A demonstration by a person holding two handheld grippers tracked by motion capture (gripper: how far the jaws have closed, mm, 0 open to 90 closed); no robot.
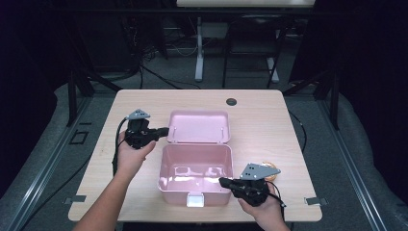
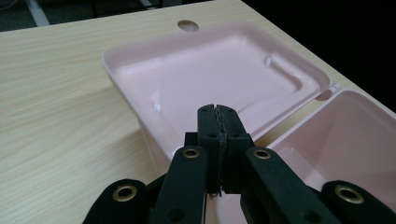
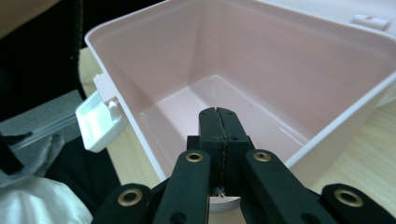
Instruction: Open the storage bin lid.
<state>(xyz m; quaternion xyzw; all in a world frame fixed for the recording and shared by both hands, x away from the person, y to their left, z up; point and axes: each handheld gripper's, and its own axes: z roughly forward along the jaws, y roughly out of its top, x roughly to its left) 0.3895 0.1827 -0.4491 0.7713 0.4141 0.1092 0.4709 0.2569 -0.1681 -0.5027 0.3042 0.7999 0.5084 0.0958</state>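
- Black jaws of the right gripper [image 3: 218, 112] stand pressed flat together with nothing between them, their tips over the near right corner of the pink box [image 3: 261, 93].
- Equally closed and empty, the left gripper [image 2: 218, 110] has its tips at the left edge of the lid [image 2: 219, 70], which lies flung back flat on the table [image 2: 56, 93].
- From the high view, the box [image 1: 196, 169] sits at the middle of the table, near the person's edge, hollow and bare inside, with the lid [image 1: 198, 126] hinged behind it and a white latch [image 1: 195, 200] hanging at its front wall.
- Likely step: closing the box, with the left gripper set to lift the lid and the right one steadying the body.
- To do it well, I would slip the closed left tips under the lid's outer rim and sweep it up and over in an arc about the hinge, not shove it sideways.
- Keeping the right gripper braced on the near corner should stop the light box from sliding.
- Its tips would have to clear the rim before the lid lands, or they get pinched.
- A small yellowish object [image 1: 267, 165] lies behind the right hand [image 1: 262, 204]; I cannot tell what it is.
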